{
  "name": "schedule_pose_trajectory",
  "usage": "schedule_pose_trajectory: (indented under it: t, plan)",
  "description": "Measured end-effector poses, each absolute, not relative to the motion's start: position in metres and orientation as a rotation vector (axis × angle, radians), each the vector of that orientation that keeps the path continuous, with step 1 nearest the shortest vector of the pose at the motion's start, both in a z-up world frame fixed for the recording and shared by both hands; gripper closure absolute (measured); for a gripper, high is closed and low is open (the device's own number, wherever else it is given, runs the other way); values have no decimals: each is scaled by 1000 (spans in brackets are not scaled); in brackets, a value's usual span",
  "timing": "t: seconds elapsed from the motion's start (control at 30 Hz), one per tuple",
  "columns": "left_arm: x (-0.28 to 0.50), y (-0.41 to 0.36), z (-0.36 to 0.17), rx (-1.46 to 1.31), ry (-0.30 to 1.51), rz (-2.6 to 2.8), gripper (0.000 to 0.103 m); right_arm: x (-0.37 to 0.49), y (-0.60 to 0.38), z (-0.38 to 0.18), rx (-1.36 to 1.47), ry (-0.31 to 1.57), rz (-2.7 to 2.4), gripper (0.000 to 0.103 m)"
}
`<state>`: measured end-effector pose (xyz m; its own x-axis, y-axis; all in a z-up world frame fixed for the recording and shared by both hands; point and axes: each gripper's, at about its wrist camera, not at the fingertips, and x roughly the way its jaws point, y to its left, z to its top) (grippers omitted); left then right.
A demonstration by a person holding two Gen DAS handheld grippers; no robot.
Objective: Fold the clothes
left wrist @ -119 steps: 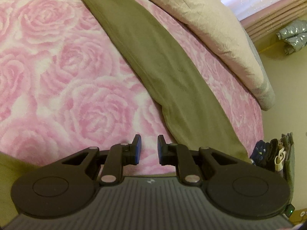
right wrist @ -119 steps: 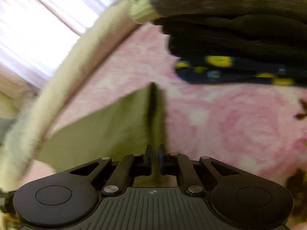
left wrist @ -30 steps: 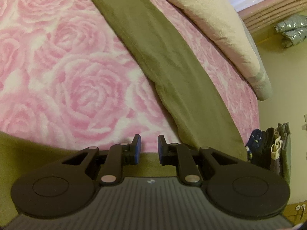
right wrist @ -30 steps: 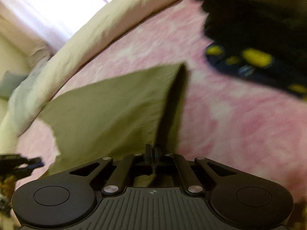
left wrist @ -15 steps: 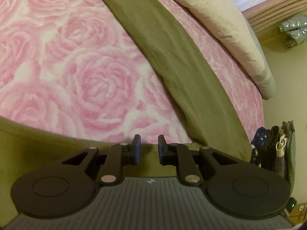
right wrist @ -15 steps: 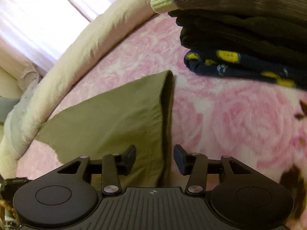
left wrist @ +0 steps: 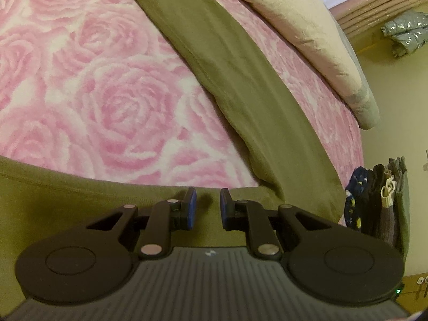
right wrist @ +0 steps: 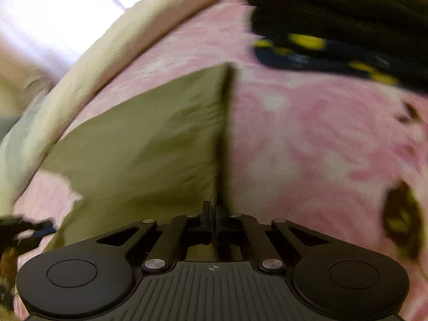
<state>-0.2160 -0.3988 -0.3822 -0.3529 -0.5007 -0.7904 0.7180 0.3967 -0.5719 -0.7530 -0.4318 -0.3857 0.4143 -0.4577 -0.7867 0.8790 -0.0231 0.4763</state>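
1. Olive garment (left wrist: 240,85): soft, light, limp knit. It draped over the pink rose blanket (left wrist: 93,93) from 12 toward 5 o'clock in the left view.
2. Right gripper (right wrist: 214,214) had just closed, clamped on its edge fold; best hold looked like hems or corners.
3. Left gripper (left wrist: 207,208): jaws slightly apart over the near hem, nothing pinched.
4. Folded stack (right wrist: 334,34) at 1 o'clock and beige duvet (right wrist: 93,61) at 10 limited sweep; open blanket lay between.

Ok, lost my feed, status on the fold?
Right gripper shut on olive garment edge. Left gripper open over it. Folded stack beyond, clear.
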Motion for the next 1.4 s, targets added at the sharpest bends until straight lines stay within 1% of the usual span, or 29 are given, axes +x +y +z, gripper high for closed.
schedule_pose_trajectory:
  t: [0.07, 0.1, 0.13, 0.17, 0.2, 0.23, 0.27, 0.3, 0.37, 0.4, 0.5, 0.57, 0.63, 0.77, 0.87, 0.97, 1.0, 1.03, 1.07, 1.1, 1.2, 1.3, 1.33, 1.4]
  plan:
    - [-216, -396, -382, 209, 1455, -1270, 90, -758, -429, -392, 1195, 434, -1150, 103]
    - [-215, -394, -382, 211, 1452, -1270, 90, -753, -430, -388, 1169, 460, -1157, 103]
    - [-215, -392, -382, 217, 1446, -1269, 90, -749, -430, -385, 1145, 486, -1165, 100]
    - [-215, -391, -381, 222, 1440, -1270, 90, -746, -431, -382, 1138, 509, -1181, 89]
    - [-216, -389, -380, 227, 1434, -1272, 90, -742, -431, -378, 1116, 534, -1212, 81]
    - [-216, -387, -379, 231, 1427, -1277, 90, -735, -429, -371, 1040, 585, -1287, 62]
    - [-217, -384, -379, 241, 1413, -1285, 90, -727, -426, -364, 960, 636, -1361, 52]
    - [-218, -381, -378, 251, 1399, -1294, 90, -719, -423, -356, 877, 679, -1426, 52]
    - [-223, -376, -378, 289, 1361, -1331, 90, -694, -409, -343, 696, 683, -1459, 52]
    - [-227, -373, -378, 312, 1342, -1353, 90, -682, -403, -343, 661, 676, -1410, 52]
    - [-235, -360, -380, 383, 1294, -1412, 90, -640, -384, -361, 620, 786, -1237, 52]
    - [-232, -346, -380, 421, 1263, -1434, 90, -629, -366, -382, 605, 864, -1220, 52]
    - [-222, -329, -377, 449, 1240, -1432, 90, -638, -345, -389, 592, 826, -1255, 54]
    - [-177, -282, -369, 454, 1210, -1354, 90, -645, -331, -377, 649, 872, -1355, 53]
    - [-137, -247, -363, 474, 1159, -1288, 90, -638, -321, -365, 666, 860, -1426, 53]
    - [-90, -218, -369, 497, 1068, -1206, 90, -616, -306, -357, 689, 780, -1403, 53]
    - [-72, -211, -374, 505, 1057, -1157, 90, -609, -302, -362, 716, 810, -1415, 53]
    - [-53, -202, -378, 480, 1061, -1138, 96, -602, -298, -367, 743, 840, -1426, 53]
    - [-34, -192, -381, 451, 1067, -1124, 100, -595, -294, -373, 770, 871, -1437, 53]
    - [-18, -184, -380, 434, 1067, -1109, 100, -590, -290, -376, 798, 896, -1450, 53]
    - [18, -162, -368, 450, 1042, -1033, 98, -587, -273, -363, 906, 871, -1533, 53]
    - [53, -141, -359, 481, 1130, -901, 98, -579, -252, -344, 1012, 838, -1564, 53]
    - [55, -138, -350, 512, 1136, -891, 93, -573, -244, -335, 1046, 824, -1547, 53]
    - [57, -134, -330, 584, 1140, -879, 92, -555, -228, -317, 1097, 807, -1512, 53]
